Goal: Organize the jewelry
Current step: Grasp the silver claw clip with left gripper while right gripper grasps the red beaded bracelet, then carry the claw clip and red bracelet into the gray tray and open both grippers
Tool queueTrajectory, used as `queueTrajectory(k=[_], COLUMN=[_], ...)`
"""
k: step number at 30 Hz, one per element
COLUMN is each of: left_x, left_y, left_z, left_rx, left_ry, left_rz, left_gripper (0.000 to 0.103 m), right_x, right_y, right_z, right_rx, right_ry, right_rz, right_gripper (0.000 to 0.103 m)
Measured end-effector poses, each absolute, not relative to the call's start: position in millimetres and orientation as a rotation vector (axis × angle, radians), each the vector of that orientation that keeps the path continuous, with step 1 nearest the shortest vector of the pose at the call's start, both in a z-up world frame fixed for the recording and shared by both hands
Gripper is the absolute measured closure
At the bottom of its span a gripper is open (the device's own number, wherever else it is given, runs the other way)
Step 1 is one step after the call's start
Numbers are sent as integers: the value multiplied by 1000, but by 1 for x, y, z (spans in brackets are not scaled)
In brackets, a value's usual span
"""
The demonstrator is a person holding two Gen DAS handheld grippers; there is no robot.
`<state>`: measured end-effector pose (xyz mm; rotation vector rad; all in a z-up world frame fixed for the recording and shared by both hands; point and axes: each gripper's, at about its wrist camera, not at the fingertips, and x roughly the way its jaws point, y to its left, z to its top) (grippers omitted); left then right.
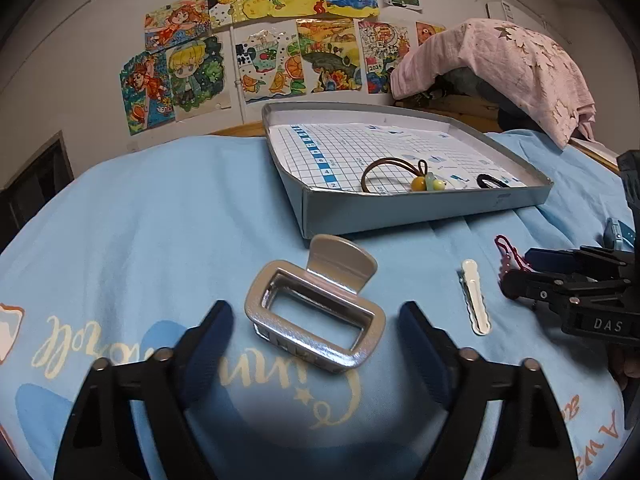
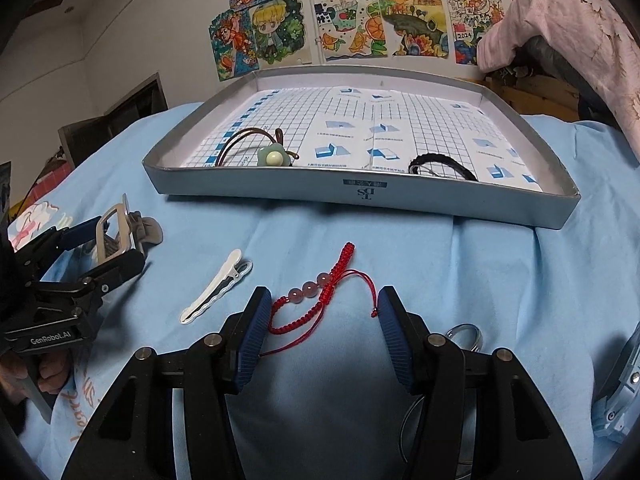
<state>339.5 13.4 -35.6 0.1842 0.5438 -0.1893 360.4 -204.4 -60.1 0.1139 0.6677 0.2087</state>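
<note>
A silver claw hair clip (image 1: 316, 320) lies on the blue cloth between the open fingers of my left gripper (image 1: 316, 320), not gripped; it also shows in the right wrist view (image 2: 116, 236). My right gripper (image 2: 320, 308) is open around a red cord bracelet with pink beads (image 2: 316, 296), which also shows in the left wrist view (image 1: 506, 252). A white flat hair clip (image 1: 476, 296) (image 2: 216, 288) lies between the two grippers. The shallow grey box lid (image 1: 424, 208) (image 2: 360, 196) holds a brown hair tie with beads (image 1: 400, 176) (image 2: 264, 148) and a black hair tie (image 1: 494, 180) (image 2: 440, 166).
A metal ring (image 2: 464, 336) lies right of my right gripper. A pale blue object (image 2: 620, 392) is at the far right edge. A pink cloth (image 1: 512, 68) covers something behind the lid. Drawings (image 1: 260, 40) hang on the wall.
</note>
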Motion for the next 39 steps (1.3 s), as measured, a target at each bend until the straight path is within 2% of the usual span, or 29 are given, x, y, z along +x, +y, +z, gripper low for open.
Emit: queueTrajectory(k=[3,6,9,11,13,18,26,39], left_x=[340,339,337,334,331,328,320,314], left_y=[13,14,15,14,12,8,-3,-34], left_z=[-39,-39,-40,-40,-41,-41,-30,19], left_rx=[181,171,169,172,181,201,240,257], left_ry=[554,552,543,533,522,508,485,441], left_rz=[-196,-203,-205,-208,-206,-214,-205,-182], left_gripper=[38,40,40,47,46,46,46,46], right_x=[361,362,363,363,363,364,358,333], right_y=[-205,-205,-204,-205,-205,-205,-209,-234], right_z=[-61,-61,-61,-61,-62,-65,-61,-25], right_rx=[117,114,115,123,129,147,171,248], right_ry=[670,671,675,676,677,677,628,478], right_rz=[213,218,222,232,242,267,276,295], right_gripper=[53,55,69,73,86,98,99,99])
